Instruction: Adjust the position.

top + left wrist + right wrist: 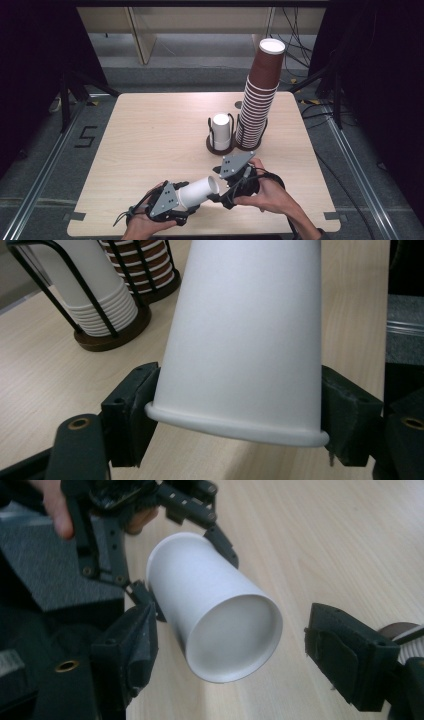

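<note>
The wooden table [150, 130] carries everything. At its far right stands a tall, leaning stack of brown cups [260, 100], held in a black wire holder. Just beside it on the left, a second wire holder [220, 142] keeps a short stack of white cups [220, 127].

Near the front edge, 1 white paper cup [200, 192] lies roughly level above the tabletop, between the 2 hands. The left gripper [187, 200] clamps it at the rim end, both pads pressed against the cup wall. The right gripper [220, 195] faces the cup's closed bottom; its jaws stand apart on either side of that end, with a clear gap on the right-hand jaw.
</note>
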Demonstrator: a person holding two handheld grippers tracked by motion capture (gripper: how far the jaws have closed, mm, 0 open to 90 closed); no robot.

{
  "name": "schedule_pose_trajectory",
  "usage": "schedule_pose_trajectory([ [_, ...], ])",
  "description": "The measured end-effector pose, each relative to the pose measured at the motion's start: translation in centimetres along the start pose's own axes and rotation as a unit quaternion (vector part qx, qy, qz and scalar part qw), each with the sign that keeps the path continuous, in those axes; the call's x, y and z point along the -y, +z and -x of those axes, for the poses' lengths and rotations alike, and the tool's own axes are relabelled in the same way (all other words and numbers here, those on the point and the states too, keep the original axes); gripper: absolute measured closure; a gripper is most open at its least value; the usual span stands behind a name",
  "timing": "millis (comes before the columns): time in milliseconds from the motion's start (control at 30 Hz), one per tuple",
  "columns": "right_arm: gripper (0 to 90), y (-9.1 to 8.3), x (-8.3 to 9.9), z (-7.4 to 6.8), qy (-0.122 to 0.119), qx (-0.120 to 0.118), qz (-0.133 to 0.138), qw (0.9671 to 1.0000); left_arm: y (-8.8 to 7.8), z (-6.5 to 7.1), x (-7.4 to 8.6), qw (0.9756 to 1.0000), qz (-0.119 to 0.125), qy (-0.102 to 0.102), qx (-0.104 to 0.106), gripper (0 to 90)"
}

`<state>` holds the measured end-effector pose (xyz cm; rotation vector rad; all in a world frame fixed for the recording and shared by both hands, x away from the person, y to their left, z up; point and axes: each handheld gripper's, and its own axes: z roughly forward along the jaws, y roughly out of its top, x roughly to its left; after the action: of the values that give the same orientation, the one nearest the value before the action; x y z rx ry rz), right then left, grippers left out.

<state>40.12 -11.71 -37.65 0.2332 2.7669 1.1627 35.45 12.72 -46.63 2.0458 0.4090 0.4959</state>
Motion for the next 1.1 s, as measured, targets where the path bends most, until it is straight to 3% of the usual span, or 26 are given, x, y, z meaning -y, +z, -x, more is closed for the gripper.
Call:
schedule_pose_trajectory([
  [33,22.2,0.0,0.0,0.0,0.000,0.000,0.000,1.0000,0.0,0.0,0.0,1.0000,0.000,0.000,0.000,26.2],
  [200,21.3,0.2,-0.1,-0.4,-0.046,0.001,-0.024,0.9987,-0.1,0.3,-0.3,0.9998,-0.013,0.012,0.008,26.2],
  [433,22.3,0.9,-0.1,-0.7,-0.077,-0.002,-0.049,0.9958,-0.1,0.5,-0.4,0.9992,-0.022,0.026,0.021,26.2],
  [900,32.6,2.4,0.2,-1.2,-0.117,-0.049,-0.073,0.9893,-0.2,0.7,-0.5,0.9983,-0.008,0.046,0.036,23.7],
  [1000,33.6,1.9,0.4,-0.7,-0.114,-0.067,-0.056,0.9896,-0.4,0.2,0.0,0.9970,0.044,0.031,0.055,21.1],
  [1033,33.6,1.9,0.4,-0.7,-0.114,-0.067,-0.056,0.9896,-0.4,0.2,0.0,0.9970,0.044,0.031,0.055,21.1],
  [1100,34.1,1.5,0.7,-0.2,-0.114,-0.074,-0.040,0.9899,-0.6,0.0,0.0,0.9950,0.070,0.031,0.064,20.8],
])
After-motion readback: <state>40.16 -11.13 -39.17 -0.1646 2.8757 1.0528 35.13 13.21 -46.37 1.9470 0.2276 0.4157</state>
